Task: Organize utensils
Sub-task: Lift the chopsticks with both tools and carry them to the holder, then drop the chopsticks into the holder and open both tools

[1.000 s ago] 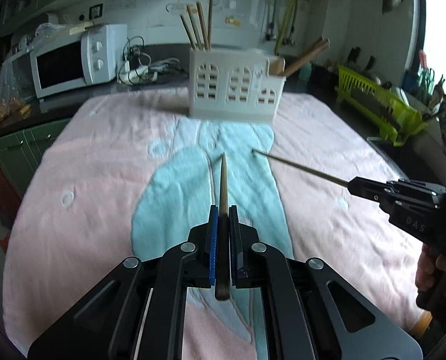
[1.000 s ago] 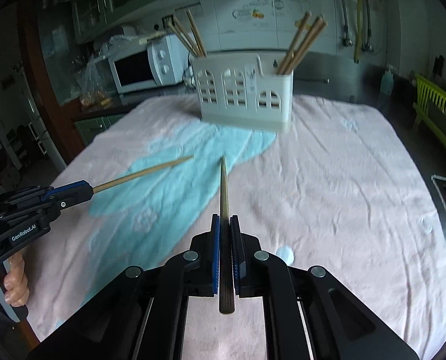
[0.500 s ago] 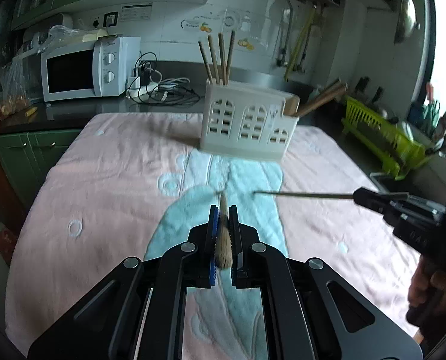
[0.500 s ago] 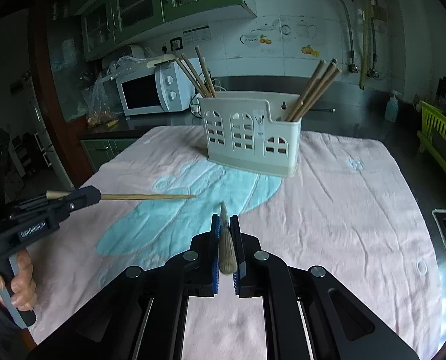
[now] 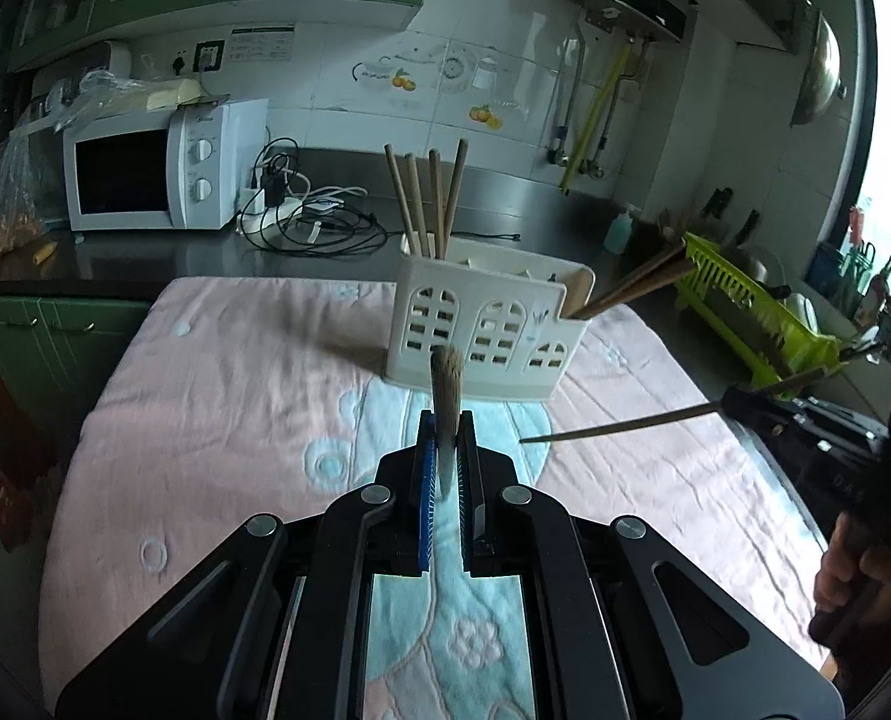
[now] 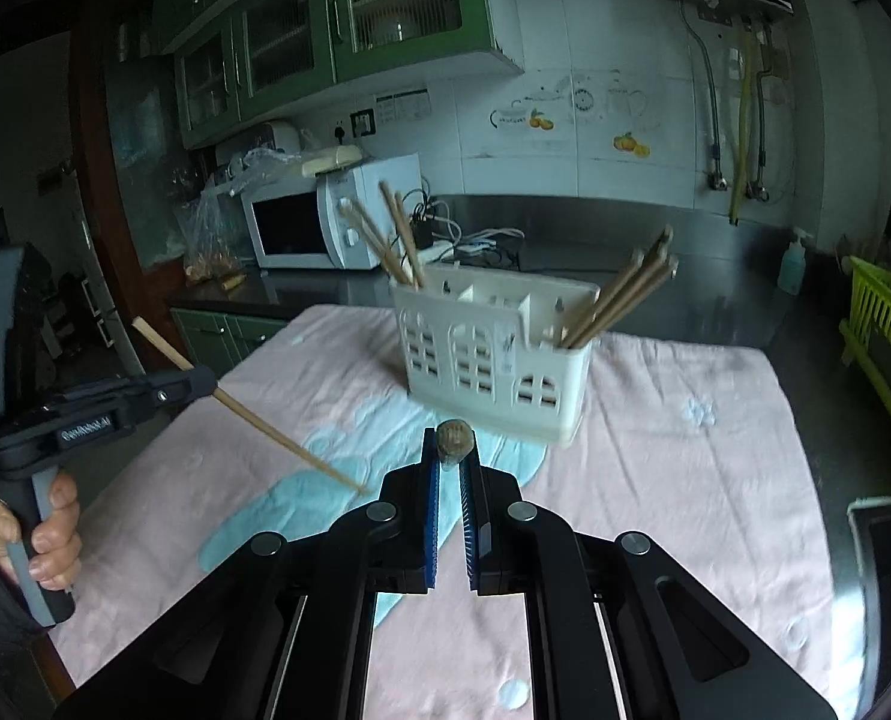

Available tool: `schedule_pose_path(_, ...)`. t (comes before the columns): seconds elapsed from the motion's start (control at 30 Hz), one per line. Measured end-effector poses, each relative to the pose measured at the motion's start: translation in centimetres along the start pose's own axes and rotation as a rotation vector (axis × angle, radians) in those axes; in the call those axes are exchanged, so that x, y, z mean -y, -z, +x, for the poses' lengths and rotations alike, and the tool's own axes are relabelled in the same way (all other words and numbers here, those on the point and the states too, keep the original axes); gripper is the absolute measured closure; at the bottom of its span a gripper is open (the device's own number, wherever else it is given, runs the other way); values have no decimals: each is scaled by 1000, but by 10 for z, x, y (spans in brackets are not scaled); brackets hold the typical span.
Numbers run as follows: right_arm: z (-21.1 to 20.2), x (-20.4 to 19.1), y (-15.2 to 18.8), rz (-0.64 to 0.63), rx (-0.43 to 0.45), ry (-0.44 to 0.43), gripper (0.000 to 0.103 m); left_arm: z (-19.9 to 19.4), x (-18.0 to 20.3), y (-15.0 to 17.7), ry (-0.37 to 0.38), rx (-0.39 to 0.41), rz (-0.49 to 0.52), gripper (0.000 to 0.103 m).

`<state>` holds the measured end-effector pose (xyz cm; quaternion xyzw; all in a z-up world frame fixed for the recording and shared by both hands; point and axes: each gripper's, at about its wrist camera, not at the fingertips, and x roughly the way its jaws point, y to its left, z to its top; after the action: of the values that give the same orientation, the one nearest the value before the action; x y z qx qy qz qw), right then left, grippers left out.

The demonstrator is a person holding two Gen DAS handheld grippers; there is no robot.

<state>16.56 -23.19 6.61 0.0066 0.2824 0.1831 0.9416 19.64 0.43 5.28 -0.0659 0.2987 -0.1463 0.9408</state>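
Observation:
A white utensil holder (image 5: 484, 333) stands on the pink and teal cloth, with several wooden chopsticks (image 5: 430, 201) upright in its left slot and several more (image 5: 631, 288) leaning out of its right slot. My left gripper (image 5: 445, 450) is shut on a wooden chopstick (image 5: 446, 384), its butt end toward the camera. My right gripper (image 6: 452, 462) is shut on another chopstick (image 6: 454, 438), seen end-on. Each gripper shows in the other's view: the right (image 5: 739, 405) with its chopstick (image 5: 613, 426), the left (image 6: 202, 384) with its chopstick (image 6: 277, 435). The holder also shows in the right wrist view (image 6: 493, 354).
A white microwave (image 5: 157, 174) and tangled cables (image 5: 313, 222) sit on the dark counter behind the cloth (image 5: 217, 396). A lime-green dish rack (image 5: 751, 312) stands to the right. Green cabinets hang above.
Both grippers have risen and tilted up, so each held chopstick now points down and away and shows its butt end. The holder looks nearer and lower in both views.

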Motion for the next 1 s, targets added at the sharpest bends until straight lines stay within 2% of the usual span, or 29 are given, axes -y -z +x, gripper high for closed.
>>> schedule_pose_path(0.3,-19,28,-65,-17,11,-39,96,-5,23,-56,9,80,51,98)
schedule_pose_path(0.6,-20,47,-110,-50,44,-6,96,-9,53,-135,2,228,79,98)
schedule_pose_path(0.77,-2,62,-122,-39,31,2,96,15,57,-167,-23,252,80,98)
schedule_pose_path(1.0,27,73,-126,-60,-6,25,96,58,50,-183,-76,247,75,98)
